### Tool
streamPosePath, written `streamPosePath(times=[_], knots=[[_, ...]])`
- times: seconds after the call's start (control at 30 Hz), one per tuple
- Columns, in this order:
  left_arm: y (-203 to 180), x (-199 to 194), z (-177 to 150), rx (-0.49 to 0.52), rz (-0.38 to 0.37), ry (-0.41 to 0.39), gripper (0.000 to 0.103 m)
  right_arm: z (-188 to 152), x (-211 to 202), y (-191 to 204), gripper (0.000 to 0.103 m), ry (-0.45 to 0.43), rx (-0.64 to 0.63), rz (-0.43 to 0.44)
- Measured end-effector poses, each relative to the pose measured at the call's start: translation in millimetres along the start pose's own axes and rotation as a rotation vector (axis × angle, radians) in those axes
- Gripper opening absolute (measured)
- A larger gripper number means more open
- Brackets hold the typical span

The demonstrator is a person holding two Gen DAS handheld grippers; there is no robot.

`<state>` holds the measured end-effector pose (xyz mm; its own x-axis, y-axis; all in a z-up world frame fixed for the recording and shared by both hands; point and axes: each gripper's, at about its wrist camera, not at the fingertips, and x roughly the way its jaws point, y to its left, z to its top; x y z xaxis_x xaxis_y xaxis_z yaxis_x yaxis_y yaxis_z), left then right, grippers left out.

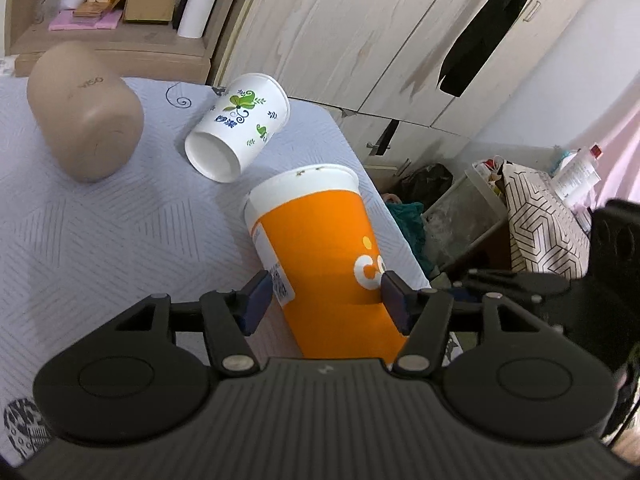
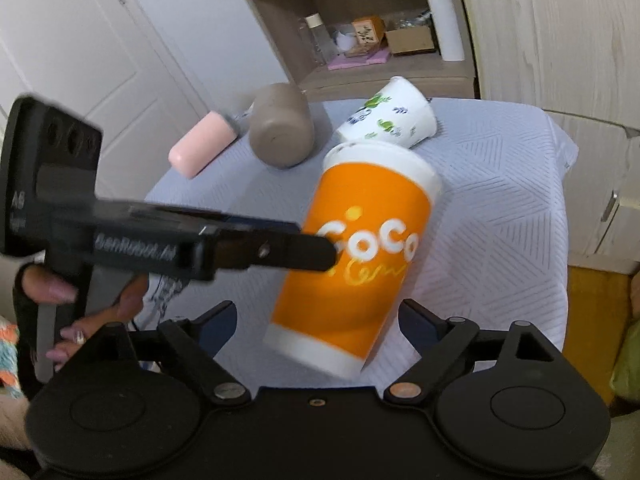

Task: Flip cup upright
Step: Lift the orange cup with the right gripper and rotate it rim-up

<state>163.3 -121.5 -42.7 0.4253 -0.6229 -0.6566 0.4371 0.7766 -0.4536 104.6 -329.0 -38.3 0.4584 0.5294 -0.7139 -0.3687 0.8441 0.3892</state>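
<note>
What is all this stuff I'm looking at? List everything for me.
orange cup: one, orange with white rim, held tilted above the bed, between the left gripper's pads.
floral cup: one, white with green and blue print, lying on its side on the bed.
tan cup: one, beige, lying on its side.
pink cup: one, pink, lying beside the tan cup.
bed cover: one, pale grey, patterned.
shelf: one, wooden, holding boxes and a white roll.
left hand-held gripper: black, shut on the orange cup.
right hand-held gripper: black, open, near the cup's base.

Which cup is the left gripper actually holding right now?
The orange cup, clamped in the left gripper; the floral white cup lies loose on its side.
</note>
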Motion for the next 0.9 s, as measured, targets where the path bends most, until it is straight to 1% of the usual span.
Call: streamPosePath(times=[0.1,0.2,0.27,0.37,0.43,0.53,0.57,0.63,0.77,0.9], knots=[[5,3,4,-0.017,-0.014,0.001,0.063,8,7,-13,0.091,0.007,0.043,0.023],[12,8,7,-0.043,-0.024,0.010,0.071,14,15,-29,0.091,0.013,0.099,0.065],[17,14,9,-0.071,-0.037,0.032,0.078,16,19,-36,0.084,0.017,0.122,0.077],[20,18,10,-0.087,-0.054,0.039,0.078,15,21,-40,0.077,0.018,0.145,0.098],[19,18,9,-0.077,-0.059,0.033,0.078,13,20,-39,0.077,0.014,0.148,0.103],[18,19,7,-0.069,-0.085,0.035,0.072,11,19,-35,0.077,0.005,0.133,0.107],[16,18,5,-0.060,-0.085,0.033,0.073,11,18,-33,0.077,0.005,0.128,0.106],[12,15,0,-0.039,-0.070,0.014,0.072,8,18,-27,0.077,-0.005,0.100,0.092],[10,0,-9,-0.034,-0.062,-0.025,0.071,6,15,-16,0.077,-0.021,0.049,0.090],[5,-23,-20,0.022,-0.032,-0.079,0.071,5,13,6,0.077,-0.041,-0.038,0.080]])
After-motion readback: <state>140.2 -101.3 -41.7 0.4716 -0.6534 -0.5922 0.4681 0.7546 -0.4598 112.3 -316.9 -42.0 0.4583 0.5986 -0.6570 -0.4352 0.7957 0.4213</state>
